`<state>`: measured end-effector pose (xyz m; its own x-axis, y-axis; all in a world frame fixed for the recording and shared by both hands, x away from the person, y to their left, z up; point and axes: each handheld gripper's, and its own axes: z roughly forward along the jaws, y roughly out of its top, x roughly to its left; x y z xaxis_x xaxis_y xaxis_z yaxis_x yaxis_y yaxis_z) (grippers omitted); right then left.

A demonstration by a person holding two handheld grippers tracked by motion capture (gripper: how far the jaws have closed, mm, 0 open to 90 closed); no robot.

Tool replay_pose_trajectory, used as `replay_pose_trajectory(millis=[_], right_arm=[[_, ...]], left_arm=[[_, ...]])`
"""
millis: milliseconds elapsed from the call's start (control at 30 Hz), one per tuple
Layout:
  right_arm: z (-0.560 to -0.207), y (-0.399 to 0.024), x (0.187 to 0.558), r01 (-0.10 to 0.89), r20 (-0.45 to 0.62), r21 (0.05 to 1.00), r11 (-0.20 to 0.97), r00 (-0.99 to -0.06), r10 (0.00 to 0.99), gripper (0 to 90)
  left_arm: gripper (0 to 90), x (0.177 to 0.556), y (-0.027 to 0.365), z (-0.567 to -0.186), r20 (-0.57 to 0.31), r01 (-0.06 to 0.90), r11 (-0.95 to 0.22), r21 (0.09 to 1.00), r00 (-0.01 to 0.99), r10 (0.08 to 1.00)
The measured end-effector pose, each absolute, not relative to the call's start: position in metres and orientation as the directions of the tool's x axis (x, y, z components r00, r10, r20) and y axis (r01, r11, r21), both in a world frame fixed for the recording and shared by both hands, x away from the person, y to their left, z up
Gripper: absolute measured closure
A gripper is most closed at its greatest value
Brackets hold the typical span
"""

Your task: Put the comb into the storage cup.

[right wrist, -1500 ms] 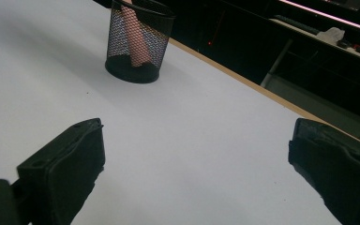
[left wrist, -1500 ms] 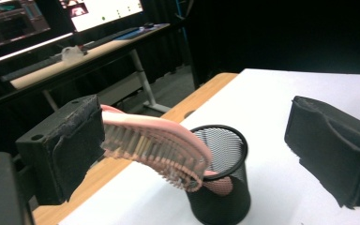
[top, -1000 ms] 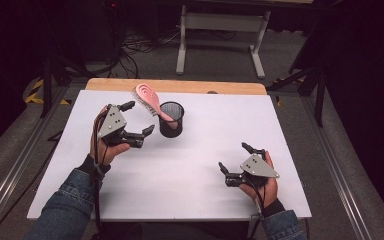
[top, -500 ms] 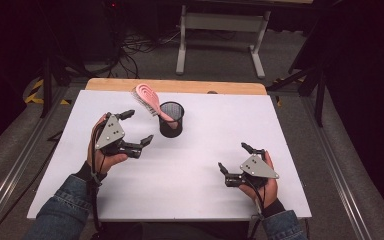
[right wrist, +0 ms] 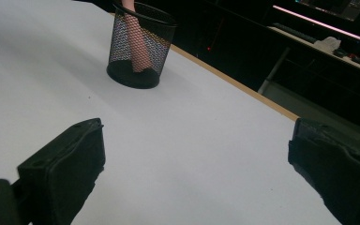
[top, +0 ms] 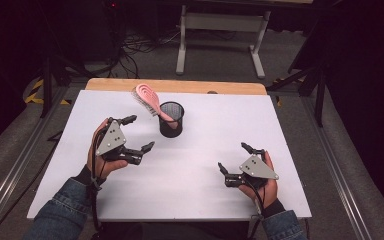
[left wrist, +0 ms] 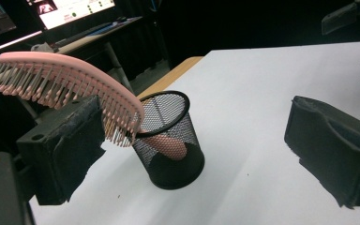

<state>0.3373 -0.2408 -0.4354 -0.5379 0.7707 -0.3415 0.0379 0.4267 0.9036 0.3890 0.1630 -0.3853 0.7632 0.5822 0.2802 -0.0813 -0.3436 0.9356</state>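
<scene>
On the white table near me: black mesh cup stands up | pink brush sits handle-down in it, leaning | my left claw wide, holding nothing, beside cup | my right claw wide, holding nothing, well apart

Pink hairbrush, black mesh cup, white table
</scene>
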Motion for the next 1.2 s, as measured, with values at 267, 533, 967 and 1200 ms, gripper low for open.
replay_pose_trajectory(millis=[267, 533, 967, 1200], right_arm=[[-0.435, -0.24, 0.337, 0.034, -0.344, 0.904, 0.427, -0.538, 0.77, 4.8], [-0.434, -0.24, 0.336, 0.03, -0.343, 0.905, 0.425, -0.539, 0.769, 4.8], [-0.433, -0.24, 0.335, 0.023, -0.344, 0.907, 0.421, -0.538, 0.77, 4.8], [-0.432, -0.24, 0.334, 0.021, -0.344, 0.907, 0.42, -0.538, 0.77, 4.8]], left_arm=[[6.2, 0.383, 0.162, -0.387, 0.29, -0.087, -0.359, 0.929, 0.774, 0.562], [6.3, 0.377, 0.163, -0.39, 0.295, -0.091, -0.367, 0.926, 0.781, 0.551], [6.5, 0.369, 0.166, -0.395, 0.298, -0.083, -0.386, 0.919, 0.787, 0.54], [6.6, 0.364, 0.172, -0.4, 0.312, -0.083, -0.407, 0.91, 0.784, 0.536]])
